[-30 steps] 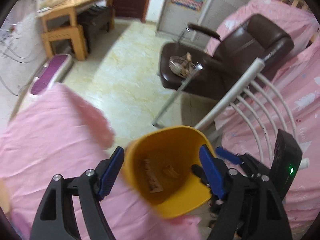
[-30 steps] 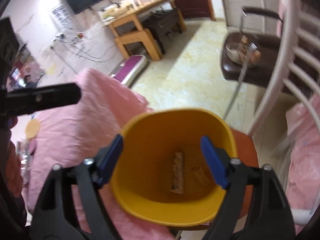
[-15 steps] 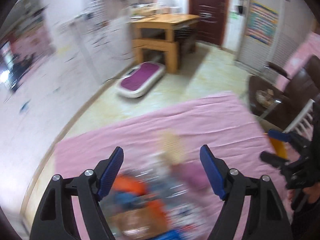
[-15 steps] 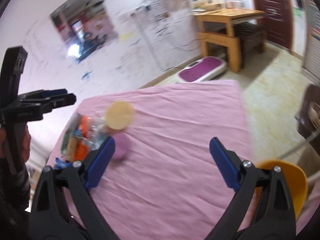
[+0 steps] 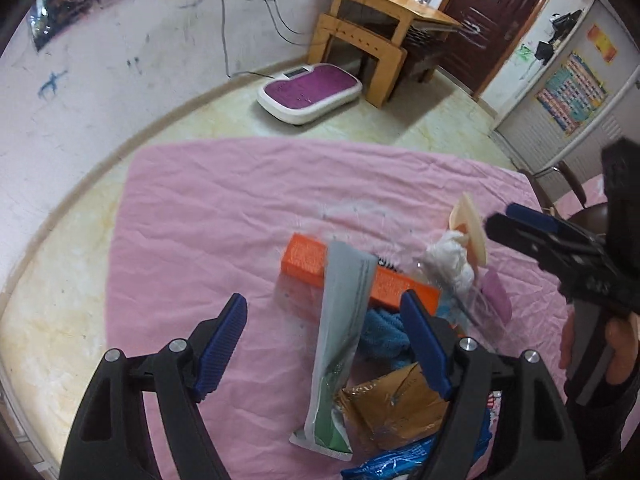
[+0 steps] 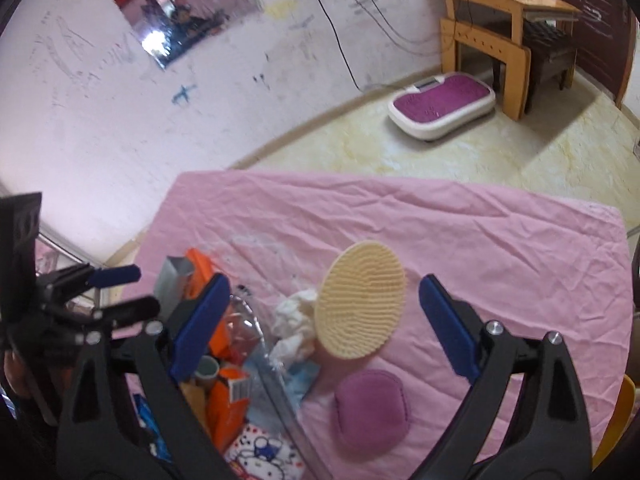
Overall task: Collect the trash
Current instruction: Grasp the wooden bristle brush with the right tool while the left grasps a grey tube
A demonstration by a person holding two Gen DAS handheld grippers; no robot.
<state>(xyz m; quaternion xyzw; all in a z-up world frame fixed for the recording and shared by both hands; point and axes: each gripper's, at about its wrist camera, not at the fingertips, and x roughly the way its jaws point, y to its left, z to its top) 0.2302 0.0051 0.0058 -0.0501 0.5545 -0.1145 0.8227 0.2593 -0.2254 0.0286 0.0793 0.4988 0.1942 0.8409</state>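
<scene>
A pile of trash lies on the pink tablecloth (image 5: 208,216): an orange box (image 5: 308,260), a grey-green pouch (image 5: 340,320), a brown wrapper (image 5: 392,408), a blue cloth (image 5: 380,328) and a crumpled white tissue (image 5: 448,264). My left gripper (image 5: 324,340) is open and empty just above the pouch. My right gripper (image 6: 320,328) is open and empty over the tissue (image 6: 294,320), a beige ridged disc (image 6: 360,300) and a purple pad (image 6: 372,404). The yellow bin's rim (image 6: 616,420) shows at the right edge.
The right gripper shows at the right of the left wrist view (image 5: 560,248); the left gripper shows at the left of the right wrist view (image 6: 92,292). A purple-topped scale (image 5: 310,92) and a wooden desk (image 5: 384,28) stand on the floor beyond the table.
Both grippers swung away from the yellow bin to the trash pile on the pink table. The right gripper, earlier around the bin, is now open and empty.
</scene>
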